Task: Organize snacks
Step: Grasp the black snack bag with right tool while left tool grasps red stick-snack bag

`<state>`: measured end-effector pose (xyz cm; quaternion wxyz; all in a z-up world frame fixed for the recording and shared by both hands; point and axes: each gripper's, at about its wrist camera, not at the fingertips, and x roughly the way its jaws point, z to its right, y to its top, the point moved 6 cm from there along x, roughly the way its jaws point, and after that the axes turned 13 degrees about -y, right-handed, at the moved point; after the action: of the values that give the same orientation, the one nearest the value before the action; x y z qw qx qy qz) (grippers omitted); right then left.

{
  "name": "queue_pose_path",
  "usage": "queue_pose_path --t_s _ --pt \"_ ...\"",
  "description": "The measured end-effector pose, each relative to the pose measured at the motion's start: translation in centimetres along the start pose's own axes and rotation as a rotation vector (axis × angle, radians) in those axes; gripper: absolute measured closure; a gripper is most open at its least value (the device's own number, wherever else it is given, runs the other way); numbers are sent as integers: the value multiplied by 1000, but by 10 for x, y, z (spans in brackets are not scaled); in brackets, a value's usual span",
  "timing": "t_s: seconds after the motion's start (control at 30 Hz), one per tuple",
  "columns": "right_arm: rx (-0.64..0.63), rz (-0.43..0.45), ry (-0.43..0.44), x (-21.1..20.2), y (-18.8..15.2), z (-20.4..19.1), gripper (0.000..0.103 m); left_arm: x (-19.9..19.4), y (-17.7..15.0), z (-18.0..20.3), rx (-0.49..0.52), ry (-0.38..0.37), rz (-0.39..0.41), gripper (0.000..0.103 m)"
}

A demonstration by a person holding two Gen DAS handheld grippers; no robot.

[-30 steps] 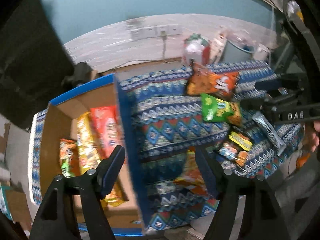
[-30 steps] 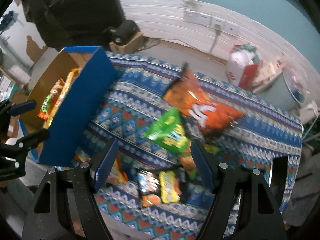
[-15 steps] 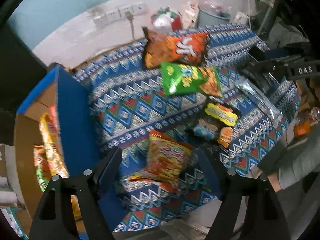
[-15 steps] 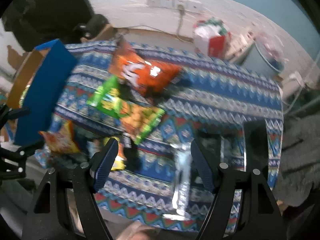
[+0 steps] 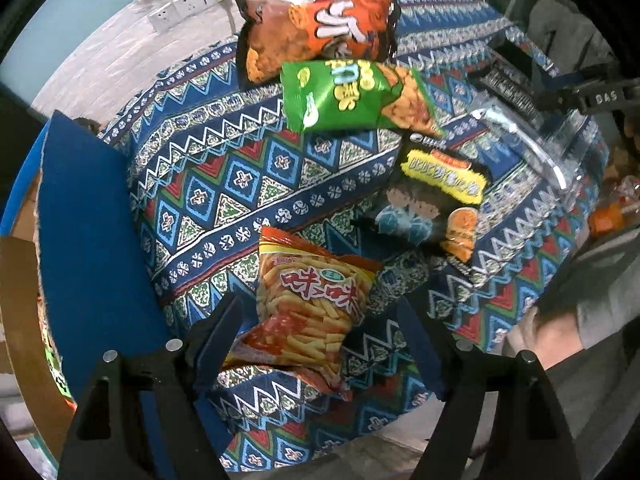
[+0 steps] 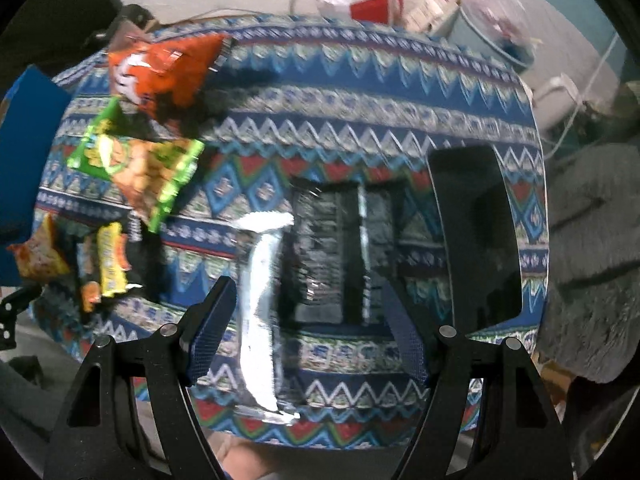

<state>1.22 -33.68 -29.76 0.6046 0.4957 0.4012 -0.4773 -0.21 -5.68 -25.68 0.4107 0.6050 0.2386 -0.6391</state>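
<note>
My left gripper (image 5: 316,332) is open, its fingers on either side of an orange fries bag (image 5: 312,312) that lies near the table's front edge. Beyond it lie a dark yellow-labelled packet (image 5: 436,208), a green chips bag (image 5: 352,96) and an orange chips bag (image 5: 320,36). The blue cardboard box (image 5: 92,248) stands at the left. My right gripper (image 6: 306,328) is open above a silver-edged clear packet (image 6: 260,304) and a dark clear-wrapped packet (image 6: 344,248). The right gripper also shows in the left wrist view (image 5: 532,92).
The table wears a blue patterned cloth (image 5: 224,184). A black flat slab (image 6: 476,236) lies at the right of the table. A red-and-white bag (image 6: 360,0) and a tub (image 6: 496,28) stand beyond the far edge. A grey sleeve (image 5: 600,288) is at the right.
My left gripper swung from over the box to the fries bag and came down close around it. My right gripper moved right, from the green bag to over the clear packets.
</note>
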Motion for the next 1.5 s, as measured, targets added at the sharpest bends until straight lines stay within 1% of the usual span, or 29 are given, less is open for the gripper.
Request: queue_pose_path --t_s 0.2,0.37,0.4,0.43,0.5,0.6,0.77,0.8,0.83,0.87,0.93,1.1,1.3,1.37,1.43,1.5 --pt "7 -49 -14 23 -3 7 29 21 2 -2 3 27 -47 23" --pt "24 -61 -25 37 3 12 29 29 5 -2 10 27 -51 23" --pt "26 -62 -27 40 5 13 29 30 7 -2 9 29 -50 25" --pt "30 -66 -32 44 6 14 29 32 8 -3 6 32 -51 32" --pt "40 -73 -32 49 8 16 29 38 11 -4 -8 13 -49 34" --pt "52 -79 -25 59 10 18 29 43 14 -6 -14 4 -42 41" --pt "41 -85 -13 77 11 18 29 47 27 -8 -14 19 -26 48" --pt "33 -73 -18 79 13 18 30 46 30 -9 -16 21 -22 48" --pt "29 -65 -20 79 14 18 36 45 32 -10 -19 24 -17 49" --pt "23 -56 -20 79 16 13 40 44 35 -12 -23 32 -12 50" --pt "16 -38 -22 72 19 5 52 41 39 -9 -33 48 -5 52" --pt "12 28 -34 58 27 4 54 27 54 -14 -55 61 34 52" --pt "38 87 -21 37 33 8 54 12 72 -7 -63 71 84 52" --pt "36 114 -17 26 33 8 54 5 64 -8 -69 73 97 52" --pt "38 133 -7 13 31 9 54 -1 64 -5 -75 79 109 52" --pt "36 156 5 3 33 6 54 -9 55 -6 -79 82 121 52"
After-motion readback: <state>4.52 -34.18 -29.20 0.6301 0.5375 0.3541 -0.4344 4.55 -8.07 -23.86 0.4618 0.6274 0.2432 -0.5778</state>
